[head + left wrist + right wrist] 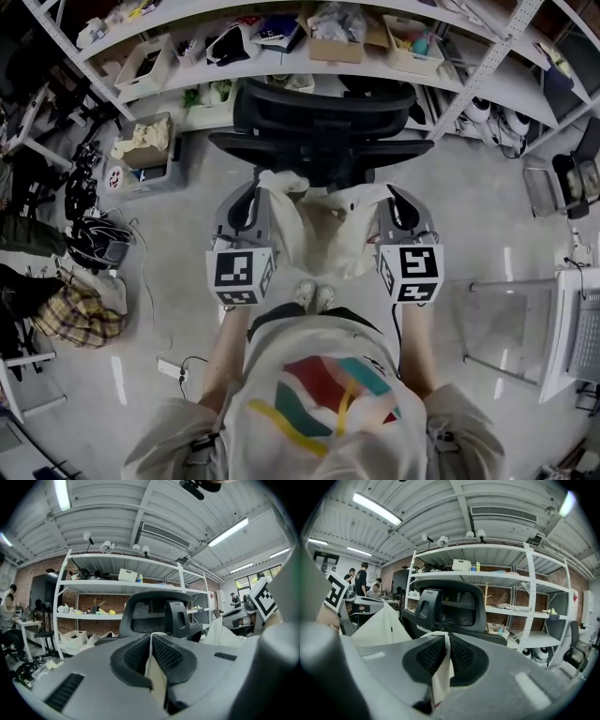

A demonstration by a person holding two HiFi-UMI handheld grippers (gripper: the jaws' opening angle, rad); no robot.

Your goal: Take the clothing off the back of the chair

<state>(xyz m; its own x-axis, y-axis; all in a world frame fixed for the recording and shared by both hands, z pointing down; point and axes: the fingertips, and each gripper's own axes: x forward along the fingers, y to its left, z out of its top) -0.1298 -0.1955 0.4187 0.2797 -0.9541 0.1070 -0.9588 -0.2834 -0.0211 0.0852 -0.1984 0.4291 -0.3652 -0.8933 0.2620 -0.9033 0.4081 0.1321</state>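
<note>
left gripper (151, 641) is clamped on a thin fold of pale cloth (157, 681) that runs down between its ribbed pads. right gripper (442, 643) pinches another fold of the same cloth the same way. in the head view both sets of tips are buried in fabric and cannot be seen, and the marker cubes cover part of the cloth's sides. what sort of garment it is cannot be told. it is held in front of the chair (319, 127), off the black backrest; whether it touches the seat is hidden. its top edge runs side to side from gripper to gripper, sagging in the middle. the rest hangs down toward the person's shoes (314, 296). shelves (375, 64) stand behind the chair.
</note>
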